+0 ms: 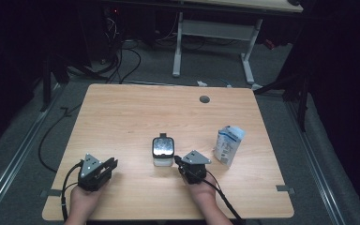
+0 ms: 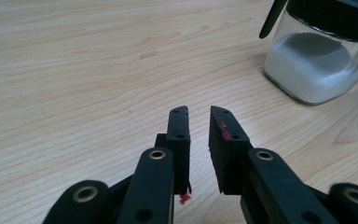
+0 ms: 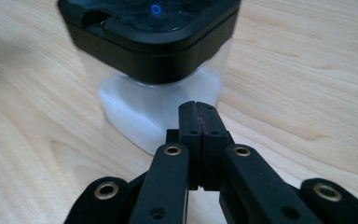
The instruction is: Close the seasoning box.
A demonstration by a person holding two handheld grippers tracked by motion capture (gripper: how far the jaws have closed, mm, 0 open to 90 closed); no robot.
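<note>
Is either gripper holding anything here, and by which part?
Nothing is held. The left gripper is slightly open over bare table; the right gripper is shut, empty, near the jar.

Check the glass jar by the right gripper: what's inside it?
The glass jar holds a white powder or fine grains, filling roughly its lower half; which one can't be told. The black lid covers the top, so nothing can be seen through it from above.

A light wooden worktop (image 1: 122, 117) carries a glass jar (image 1: 163, 152) with a black lid, holding white powder, near its middle, and a white-blue carton (image 1: 228, 145) standing to the right.
</note>
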